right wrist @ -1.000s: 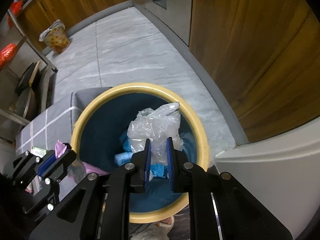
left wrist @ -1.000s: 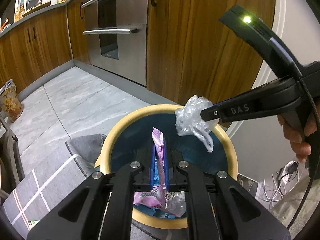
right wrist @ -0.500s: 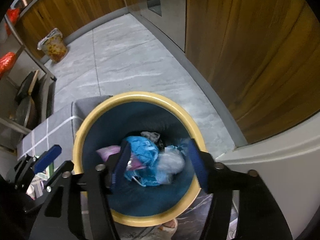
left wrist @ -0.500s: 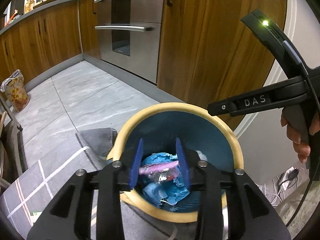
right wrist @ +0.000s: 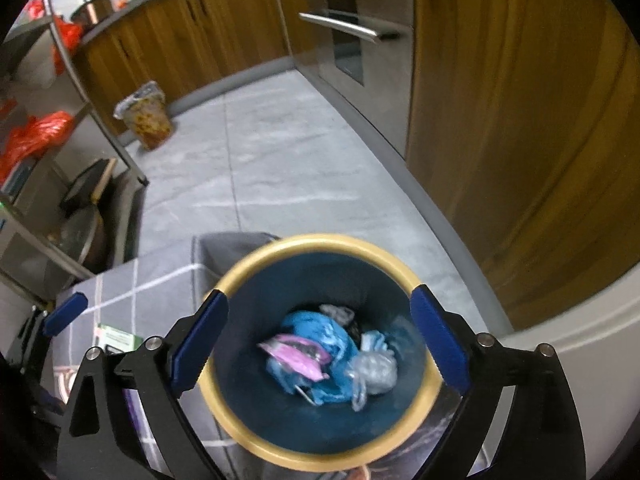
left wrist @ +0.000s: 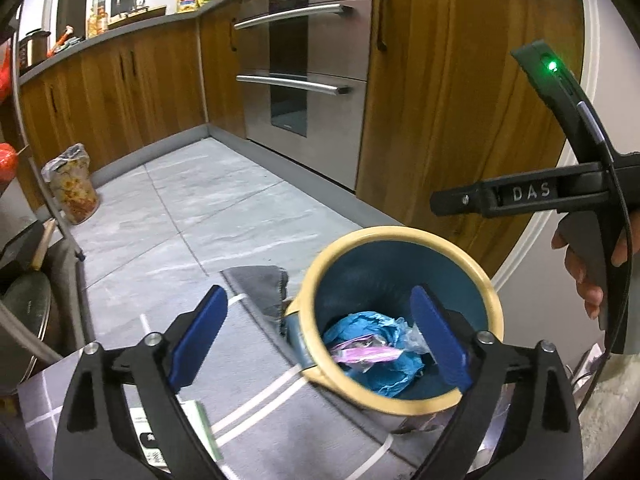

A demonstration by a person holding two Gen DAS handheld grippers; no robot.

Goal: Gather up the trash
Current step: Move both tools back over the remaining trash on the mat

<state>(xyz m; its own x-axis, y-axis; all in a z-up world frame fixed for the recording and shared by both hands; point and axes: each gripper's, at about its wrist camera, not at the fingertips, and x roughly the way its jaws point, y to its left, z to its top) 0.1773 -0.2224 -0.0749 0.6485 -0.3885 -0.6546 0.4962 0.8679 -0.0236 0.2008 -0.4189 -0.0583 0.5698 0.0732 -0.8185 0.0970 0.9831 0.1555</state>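
Note:
A round bin with a yellow rim (left wrist: pixel 320 272) and dark blue inside stands on a grey rug; it also shows in the right wrist view (right wrist: pixel 240 268). Inside lie a pink wrapper (right wrist: pixel 294 356), a crumpled clear plastic bag (right wrist: pixel 376 370) and blue trash (left wrist: pixel 372 320). My left gripper (left wrist: pixel 318 338) is open and empty above the bin's left side. My right gripper (right wrist: pixel 318 338) is open and empty straight above the bin; it also shows in the left wrist view (left wrist: pixel 452 202), to the right.
A grey checked rug (left wrist: pixel 260 412) lies under the bin, with a green and white packet (left wrist: pixel 176 432) on it. Wooden cabinets (left wrist: pixel 440 100) and a steel oven (left wrist: pixel 296 80) stand behind. A patterned bag (left wrist: pixel 72 184) sits on the tiled floor. A metal rack (right wrist: pixel 60 200) is at left.
Both grippers let go of their trash, the pink wrapper and the clear bag, which now lie in the bin. Both opened wide and have risen and pulled back from the bin.

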